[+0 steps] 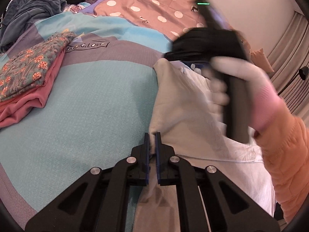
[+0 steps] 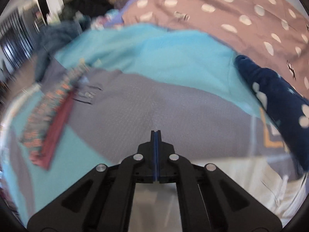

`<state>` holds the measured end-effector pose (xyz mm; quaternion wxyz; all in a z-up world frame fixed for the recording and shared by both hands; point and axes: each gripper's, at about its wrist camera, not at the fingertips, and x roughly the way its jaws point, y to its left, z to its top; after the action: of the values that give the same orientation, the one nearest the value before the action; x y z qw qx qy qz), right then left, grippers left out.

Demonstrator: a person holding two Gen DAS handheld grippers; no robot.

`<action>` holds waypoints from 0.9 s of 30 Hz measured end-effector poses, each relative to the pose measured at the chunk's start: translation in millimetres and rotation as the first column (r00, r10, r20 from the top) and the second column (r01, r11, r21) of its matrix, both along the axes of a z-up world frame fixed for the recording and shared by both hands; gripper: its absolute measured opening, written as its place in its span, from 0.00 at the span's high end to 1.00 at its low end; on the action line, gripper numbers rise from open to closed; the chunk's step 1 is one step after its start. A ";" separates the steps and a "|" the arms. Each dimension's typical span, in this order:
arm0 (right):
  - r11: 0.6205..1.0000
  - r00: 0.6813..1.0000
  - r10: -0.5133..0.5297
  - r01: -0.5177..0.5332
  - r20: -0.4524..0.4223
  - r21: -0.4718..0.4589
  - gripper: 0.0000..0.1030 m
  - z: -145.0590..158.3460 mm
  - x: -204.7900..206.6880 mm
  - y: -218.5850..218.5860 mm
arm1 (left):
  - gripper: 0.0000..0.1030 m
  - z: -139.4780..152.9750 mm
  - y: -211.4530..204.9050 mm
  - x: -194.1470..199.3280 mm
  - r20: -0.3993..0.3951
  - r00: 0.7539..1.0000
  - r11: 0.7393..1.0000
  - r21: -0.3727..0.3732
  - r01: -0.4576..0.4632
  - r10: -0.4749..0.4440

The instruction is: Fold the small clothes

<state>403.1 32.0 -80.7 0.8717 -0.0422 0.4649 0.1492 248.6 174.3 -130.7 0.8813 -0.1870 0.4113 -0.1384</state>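
Note:
A white garment [image 1: 185, 104] lies on the teal and grey bedspread [image 1: 92, 104]. My left gripper [image 1: 153, 135] is shut on the garment's near left corner, with cloth between its blue pads. The right gripper's black body and the gloved hand that holds it [image 1: 235, 81] hover blurred over the garment's far right part. In the right wrist view my right gripper [image 2: 156, 132] is shut with nothing between its pads, above the grey bedspread [image 2: 154, 104]. The white garment [image 2: 270, 183] shows at the lower right.
A folded stack of floral and pink clothes [image 1: 29, 77] lies at the left; it also shows blurred in the right wrist view [image 2: 52, 121]. A dark blue dotted garment [image 2: 280, 100] lies at the right. A dotted brown cover [image 1: 154, 5] and a blue clothes heap [image 1: 29, 13] lie farther back.

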 end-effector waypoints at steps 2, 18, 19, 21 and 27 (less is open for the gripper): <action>0.998 0.999 0.028 -0.031 0.043 0.053 0.98 26.7 -32.5 -26.6 | 0.95 1.0 3.8 -1.0 0.005 1.000 1.000 -0.013 -0.007 0.007; 0.893 0.968 -0.232 0.249 -0.092 0.375 0.95 -6.9 -248.4 -217.6 | 0.71 15.9 -85.0 21.3 -0.013 0.985 0.964 0.203 0.174 -0.175; 0.879 0.958 -0.283 0.282 -0.056 0.384 0.91 0.1 -264.5 -240.4 | 0.69 18.2 -84.0 16.5 -0.014 0.987 0.967 0.195 0.162 -0.162; 0.840 0.912 -0.410 0.389 -0.029 0.378 0.84 4.1 -284.8 -288.3 | 0.68 21.3 -83.5 8.3 -0.013 0.987 0.971 0.179 0.158 -0.158; 0.453 0.585 -0.786 0.765 -0.199 0.458 0.77 -19.1 -344.1 -470.5 | 0.60 52.9 -97.5 -21.1 0.050 0.986 0.972 0.179 0.149 -0.161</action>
<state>59.0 -438.4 -99.8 0.8313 0.3970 0.3588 -0.1506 227.5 76.8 -77.8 0.8936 -0.0718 0.4066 -0.1762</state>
